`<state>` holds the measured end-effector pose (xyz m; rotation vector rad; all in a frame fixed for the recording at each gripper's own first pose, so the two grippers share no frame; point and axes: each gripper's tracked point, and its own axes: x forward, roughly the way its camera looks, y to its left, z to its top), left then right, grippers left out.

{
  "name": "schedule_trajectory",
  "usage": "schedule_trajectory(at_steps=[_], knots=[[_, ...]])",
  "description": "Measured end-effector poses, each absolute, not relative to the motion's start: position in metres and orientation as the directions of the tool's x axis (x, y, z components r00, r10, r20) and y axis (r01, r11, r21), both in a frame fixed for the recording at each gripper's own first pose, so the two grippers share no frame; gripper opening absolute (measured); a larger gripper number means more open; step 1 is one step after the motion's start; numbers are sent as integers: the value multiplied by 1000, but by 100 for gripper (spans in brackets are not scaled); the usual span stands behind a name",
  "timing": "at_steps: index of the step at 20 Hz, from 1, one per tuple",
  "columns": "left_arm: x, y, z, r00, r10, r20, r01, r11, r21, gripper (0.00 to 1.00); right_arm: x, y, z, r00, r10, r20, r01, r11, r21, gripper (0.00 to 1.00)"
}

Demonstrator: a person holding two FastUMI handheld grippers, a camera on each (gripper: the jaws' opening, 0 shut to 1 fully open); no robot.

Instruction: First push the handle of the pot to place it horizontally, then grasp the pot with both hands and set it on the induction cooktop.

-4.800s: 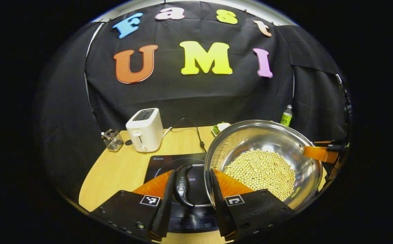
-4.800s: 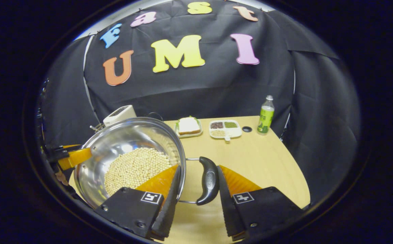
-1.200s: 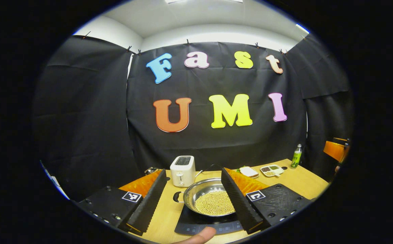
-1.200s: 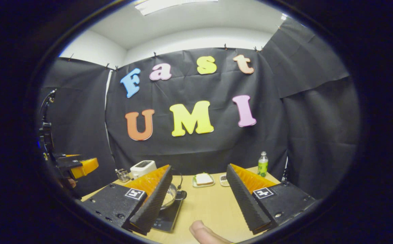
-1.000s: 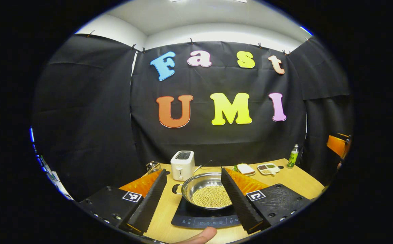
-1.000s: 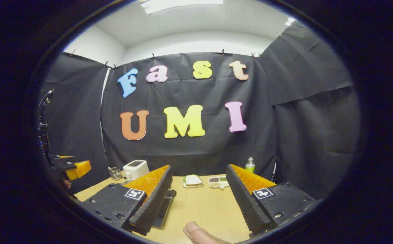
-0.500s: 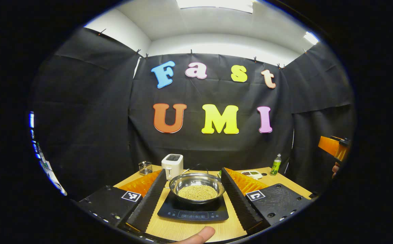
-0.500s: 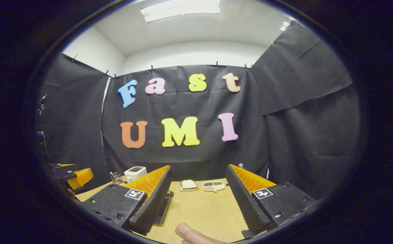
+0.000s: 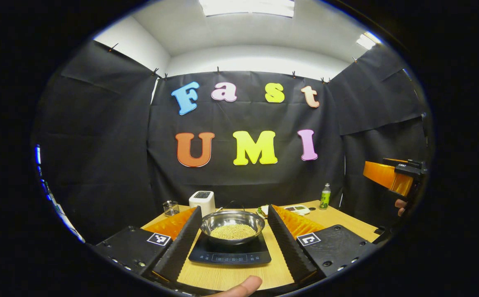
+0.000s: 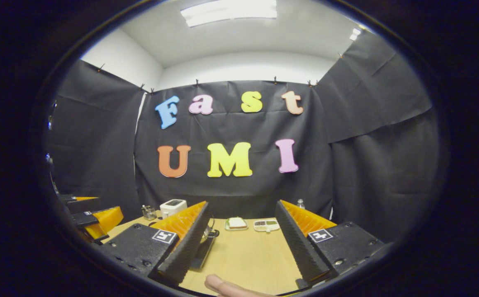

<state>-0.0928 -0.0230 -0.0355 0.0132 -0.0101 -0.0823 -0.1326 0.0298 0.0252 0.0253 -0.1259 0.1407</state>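
1. Left gripper [image 9: 233, 243] has its fingers spread wide and empty, raised above the near edge of the table [image 9: 231, 276].
2. Straight ahead between its fingers sits the pot [image 9: 232, 225], flat on the induction cooktop [image 9: 230, 255] and holding pale beans [image 9: 232, 231].
3. Beyond the pot, ahead and slightly left, stands a white toaster [image 9: 202, 201]; a small wire holder [image 9: 171, 207] is further left.
4. Right gripper [image 10: 241, 241] is likewise spread apart and holds nothing, over bare tabletop.
5. Just past its left finger, the cooktop's edge and the pot's dark handle [image 10: 212, 234] peek out.
6. Ahead of it lie a sandwich plate [image 10: 235, 223] and a divided dish [image 10: 266, 225]; a green bottle [image 9: 325, 196] stands at the table's far right.
7. A fingertip [image 10: 223, 285] shows at the bottom edge.
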Motion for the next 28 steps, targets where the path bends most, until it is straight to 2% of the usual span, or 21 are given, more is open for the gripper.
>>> schedule_trajectory(at_steps=[7, 8, 10, 11, 12, 13, 14, 15, 16, 18, 20, 21, 25, 26, 28], knots=[[-91, -10, -39, 999, -48, 14, 49, 999, -19, 95, -116, 26, -1, 991, 123, 61, -125, 991, 37, 96], [-90, -6, -41, 999, -42, 7, 42, 999, -24, 95, -115, 27, -3, 991, 126, 52, -128, 991, 41, 100], [-88, 1, -45, 1000, -27, -4, 27, 999, -27, 95, -114, 25, -7, 991, 131, 42, -132, 991, 31, 97], [-86, 3, -47, 1000, -23, -11, 23, 999, -32, 95, -113, 21, -7, 992, 122, 43, -124, 992, 32, 100], [-86, 3, -48, 1000, -22, -15, 21, 999, -39, 95, -112, 18, -8, 993, 114, 41, -115, 993, 34, 96], [-86, 4, -48, 1000, -22, -20, 21, 999, -44, 95, -112, 15, -9, 993, 107, 41, -108, 993, 36, 100], [-85, 4, -50, 999, -23, -25, 22, 999, -46, 84, -112, 14, -10, 994, 104, 41, -105, 994, 36, 100], [-85, 3, -50, 999, -22, -26, 21, 999, -42, 95, -111, 13, -10, 994, 100, 38, -102, 994, 40, 100], [-84, 4, -51, 999, -22, -28, 21, 999, -37, 95, -111, 13, -12, 994, 102, 34, -104, 994, 43, 96], [-84, 1, -52, 999, -29, -31, 28, 999, -29, 95, -111, 15, -15, 993, 116, 24, -117, 992, 51, 100], [-85, -5, -53, 999, -42, -32, 41, 999, -26, 95, -110, 15, -19, 993, 121, 15, -122, 991, 59, 96], [-85, -6, -53, 998, -46, -31, 45, 999, -25, 95, -110, 14, -20, 993, 121, 12, -121, 991, 60, 100], [-84, -10, -55, 998, -55, -29, 55, 998, -17, 95, -109, 8, -23, 994, 113, 14, -113, 991, 69, 100], [-85, -11, -55, 998, -56, -30, 56, 998, -15, 95, -108, 8, -23, 993, 113, 14, -114, 991, 71, 96], [-84, -12, -55, 998, -57, -34, 56, 998, -16, 95, -110, 9, -21, 992, 123, 27, -125, 989, 76, 96]])
